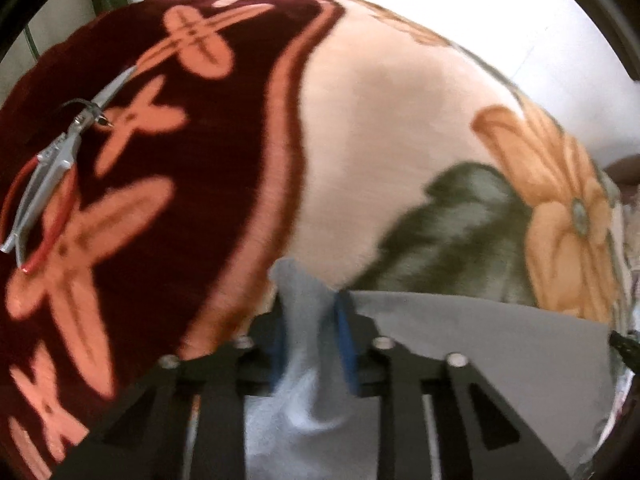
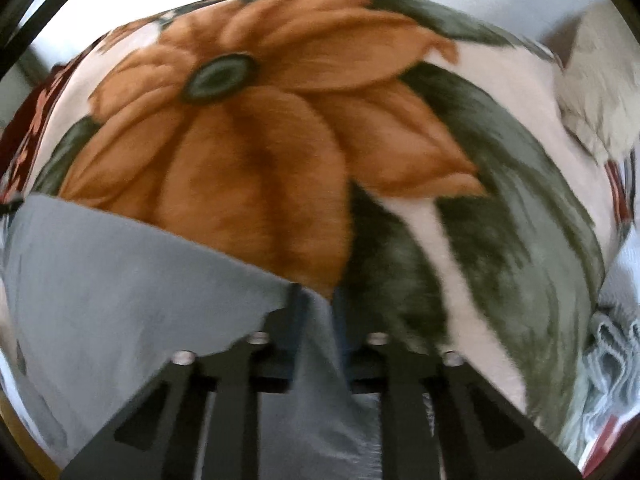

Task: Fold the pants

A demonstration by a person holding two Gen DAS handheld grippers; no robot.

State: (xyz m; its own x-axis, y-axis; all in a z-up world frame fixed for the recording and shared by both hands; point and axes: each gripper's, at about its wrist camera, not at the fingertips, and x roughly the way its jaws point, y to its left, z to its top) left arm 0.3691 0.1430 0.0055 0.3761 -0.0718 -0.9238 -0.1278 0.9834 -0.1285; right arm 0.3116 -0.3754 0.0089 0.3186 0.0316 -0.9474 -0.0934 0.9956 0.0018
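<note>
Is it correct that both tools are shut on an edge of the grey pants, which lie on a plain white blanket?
Not quite: the blanket is not plain white. It is cream with big orange flowers, green leaves and a dark red border, as both wrist views show. The rest holds: the left tool and the right tool are each shut on an edge of the grey pants.

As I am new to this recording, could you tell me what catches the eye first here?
The big orange flower on the plush blanket fills the right wrist view. Below it, the grey pants lie with their edge pinched by the right gripper and left gripper. Metal snips rest on the blanket's maroon border, far left.
</note>
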